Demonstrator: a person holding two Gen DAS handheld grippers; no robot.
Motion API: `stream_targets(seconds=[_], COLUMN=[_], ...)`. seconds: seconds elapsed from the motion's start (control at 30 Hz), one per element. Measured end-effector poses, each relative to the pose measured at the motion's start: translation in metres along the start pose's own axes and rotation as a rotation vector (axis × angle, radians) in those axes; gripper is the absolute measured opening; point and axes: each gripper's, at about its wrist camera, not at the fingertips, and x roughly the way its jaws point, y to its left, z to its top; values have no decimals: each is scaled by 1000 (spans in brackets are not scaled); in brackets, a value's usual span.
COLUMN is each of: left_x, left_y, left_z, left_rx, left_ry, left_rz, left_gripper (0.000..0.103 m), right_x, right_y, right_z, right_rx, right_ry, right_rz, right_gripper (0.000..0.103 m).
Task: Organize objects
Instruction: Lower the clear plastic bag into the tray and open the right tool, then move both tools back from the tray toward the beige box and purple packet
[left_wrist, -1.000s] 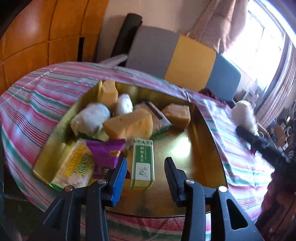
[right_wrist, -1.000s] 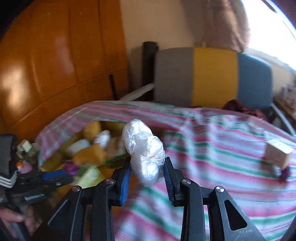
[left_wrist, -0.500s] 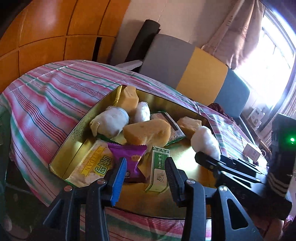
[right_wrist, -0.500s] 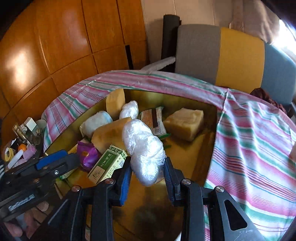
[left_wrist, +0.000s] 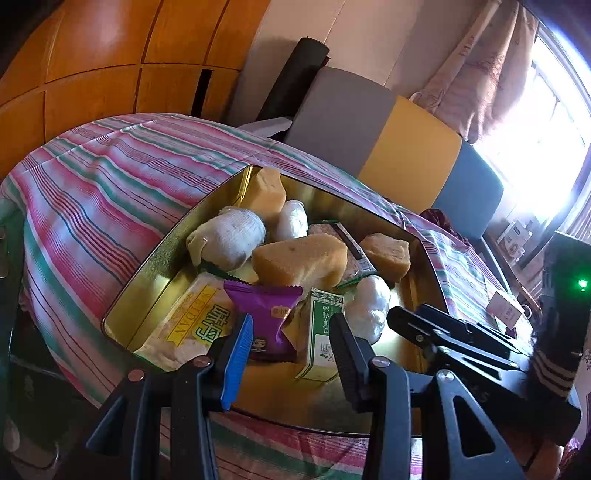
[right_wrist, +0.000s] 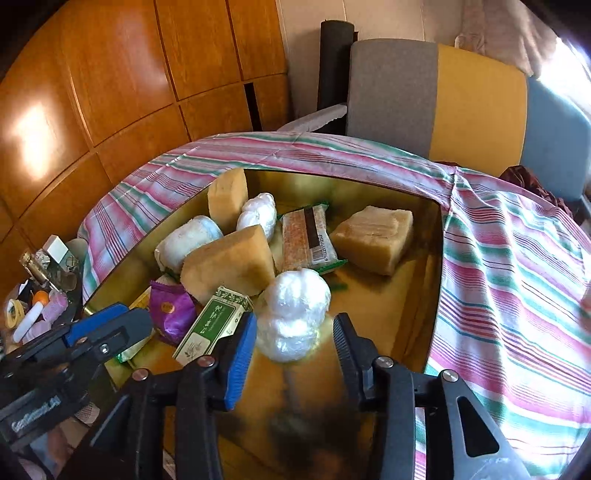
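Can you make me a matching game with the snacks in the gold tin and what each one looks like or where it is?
Things:
1. purple packet
2. green box
3. white plastic-wrapped bundle
4. tan block

Clues:
A. sits between the open right tongs
B. lies alone near the right wall of the gold tin
C. has a zigzag top edge, next to the yellow-lettered pack
D. long and narrow, with white writing on it

Pairs: 1-C, 2-D, 3-A, 4-B
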Motion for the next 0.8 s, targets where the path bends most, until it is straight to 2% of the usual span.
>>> stream_targets(seconds=[0.1,0.5,0.63,0.8], left_x=[0,-1,-3,-3], left_y=[-2,-16,-25,-42], left_z=[-1,-8,-13,-15], left_rx=[7,52,78,111], left_ry=[4,15,22,38], left_rz=[3,-29,-44,-63], left_gripper=[43,43,43,43], right_x=[-6,-35,-49,-67], right_y=[-3,-22,-46,-96], right_z=[0,-5,-13,-29], right_rx=[16,13,27,61], right_ry=[-11,-34,-35,-13], right_rz=[8,-44,-83,-163], right_gripper=[51,56,63,63])
